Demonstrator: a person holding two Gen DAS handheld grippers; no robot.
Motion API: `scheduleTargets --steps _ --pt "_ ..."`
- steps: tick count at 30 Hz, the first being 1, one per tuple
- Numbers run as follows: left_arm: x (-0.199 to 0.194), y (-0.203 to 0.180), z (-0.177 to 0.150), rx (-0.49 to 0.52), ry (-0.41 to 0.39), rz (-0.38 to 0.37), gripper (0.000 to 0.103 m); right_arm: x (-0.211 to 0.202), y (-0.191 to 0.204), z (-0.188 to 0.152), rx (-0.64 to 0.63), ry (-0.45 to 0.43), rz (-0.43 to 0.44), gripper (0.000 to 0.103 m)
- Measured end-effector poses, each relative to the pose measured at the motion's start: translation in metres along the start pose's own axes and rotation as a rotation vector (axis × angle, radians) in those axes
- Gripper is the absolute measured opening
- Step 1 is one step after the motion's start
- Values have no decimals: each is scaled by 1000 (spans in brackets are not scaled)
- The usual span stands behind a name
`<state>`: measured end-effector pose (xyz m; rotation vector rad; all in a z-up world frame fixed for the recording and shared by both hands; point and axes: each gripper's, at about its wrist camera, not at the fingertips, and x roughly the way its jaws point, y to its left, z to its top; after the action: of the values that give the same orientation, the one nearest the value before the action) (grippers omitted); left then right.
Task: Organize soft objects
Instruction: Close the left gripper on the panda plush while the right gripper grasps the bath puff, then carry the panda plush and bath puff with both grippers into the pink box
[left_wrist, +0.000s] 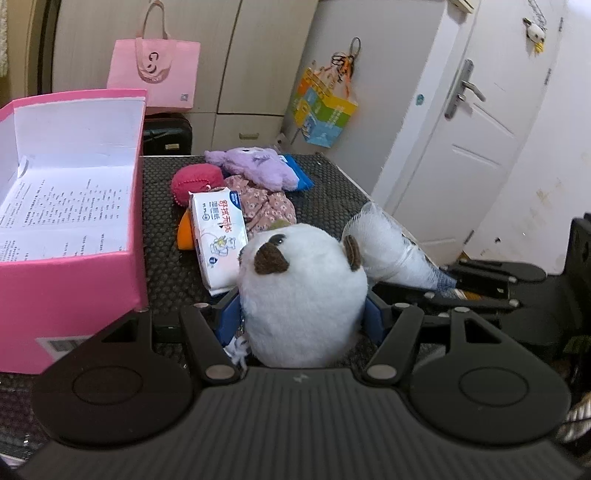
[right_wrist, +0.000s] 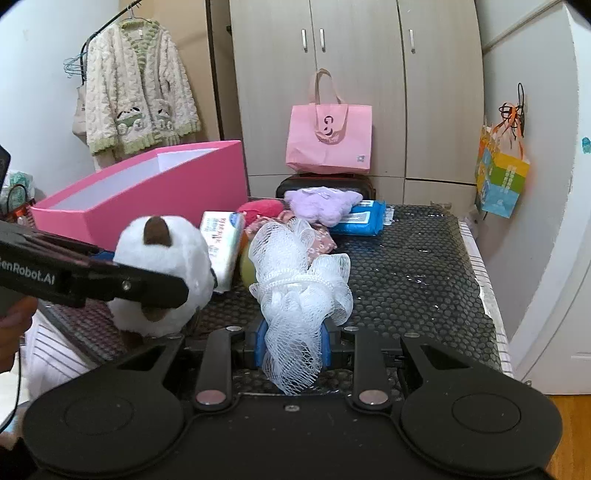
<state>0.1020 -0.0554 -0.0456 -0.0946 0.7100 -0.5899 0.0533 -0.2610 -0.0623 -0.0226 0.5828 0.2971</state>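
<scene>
My left gripper (left_wrist: 301, 317) is shut on a white plush toy (left_wrist: 299, 291) with brown ears, held above the black mat; the toy also shows in the right wrist view (right_wrist: 162, 258). My right gripper (right_wrist: 293, 343) is shut on a white mesh bath pouf (right_wrist: 295, 280), also seen in the left wrist view (left_wrist: 391, 247). An open pink box (left_wrist: 70, 236) stands at the left (right_wrist: 147, 192). On the mat lie a wipes pack (left_wrist: 218, 236), a red plush ball (left_wrist: 197, 181), a purple plush (left_wrist: 255, 166), a floral cloth (left_wrist: 266, 206) and a blue pack (right_wrist: 360, 218).
The black dotted mat (right_wrist: 424, 266) covers the table. A pink tote bag (right_wrist: 328, 136) sits on a dark suitcase behind. A colourful bag (right_wrist: 500, 177) hangs on the right wall. A cardigan (right_wrist: 140, 92) hangs at back left. A white door (left_wrist: 480, 122) is right.
</scene>
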Motion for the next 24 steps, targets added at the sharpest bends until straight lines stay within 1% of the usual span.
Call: scheduleTargets --steps 3,6,12,15,20,24 --pt "-11 2 0 16 17 -16 64 -10 6 4 -9 6 23 31" --pt "-22 3 -1 25 37 -35 64 -18 14 9 -15 33 56 31" --pt "-40 7 -1 24 107 -64 64 -20 26 19 9 134 134 32" --pt "-52 9 -1 38 126 -58 64 -22 36 23 -12 165 172 32" --pt "-76 12 2 61 141 -24 64 -26 56 34 -61 205 246 32" --pt "-94 21 8 37 172 -14 64 -28 70 46 -124 238 278 32"
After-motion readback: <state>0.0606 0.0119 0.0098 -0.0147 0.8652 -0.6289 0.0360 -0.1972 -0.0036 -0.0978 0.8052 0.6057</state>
